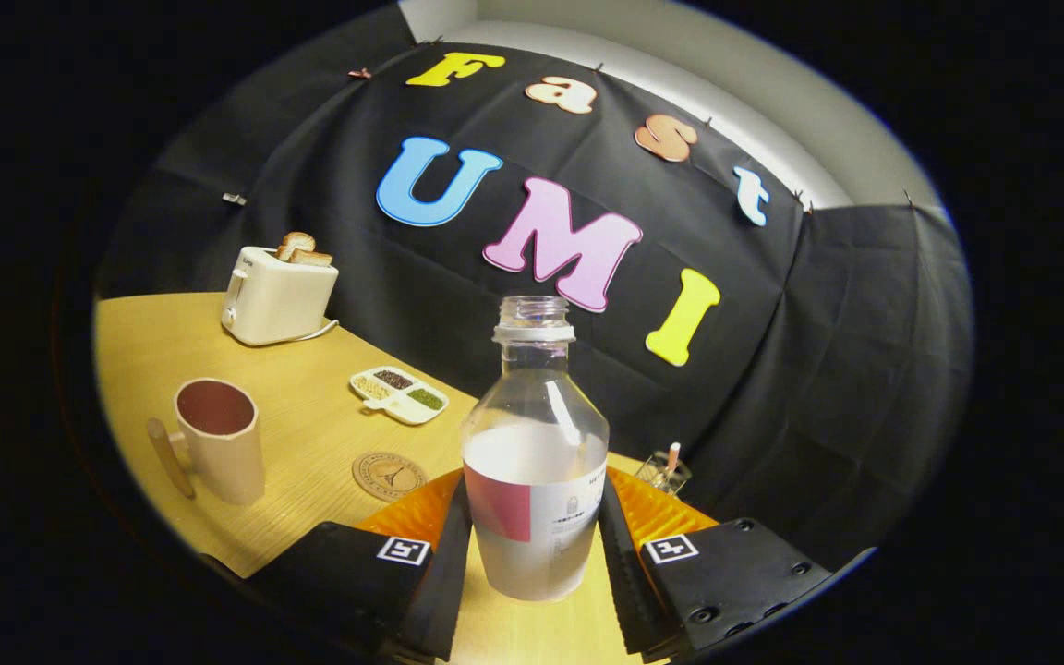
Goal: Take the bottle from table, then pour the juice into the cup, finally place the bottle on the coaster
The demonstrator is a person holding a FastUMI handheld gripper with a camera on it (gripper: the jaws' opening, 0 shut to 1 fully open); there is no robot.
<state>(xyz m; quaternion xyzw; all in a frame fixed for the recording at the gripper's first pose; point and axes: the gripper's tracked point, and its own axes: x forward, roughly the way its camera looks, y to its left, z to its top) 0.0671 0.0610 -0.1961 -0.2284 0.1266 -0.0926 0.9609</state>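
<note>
Gripper view, landmark: the bottle, uncapped, clear, about half full of pale liquid, with a red and white label.
Gripper view, claw: the gripper has its two black fingers pressed against the bottle's lower body, one on each flank, so it is clamped on the bottle.
Gripper view, bottle's footing: its base sits low against the table; whether it rests on the wood or is just lifted I cannot tell.
Gripper view, cup: the cup, pink inside with a side handle, stands well to the left of the bottle, upright.
Gripper view, coaster: the coaster, a round cork disc, lies between cup and bottle, bare.
Gripper view, other things: a snack tray beyond the coaster, a toaster with bread further back left, a small wire holder just right of the bottle.
Step in hand: judged as the take, grasp made, pour not yet begun.
Next move: likely lift, carry left over the coaster to the cup, then tip the neck slowly over its rim; with no cap, a tilt in transit could spill.
</note>
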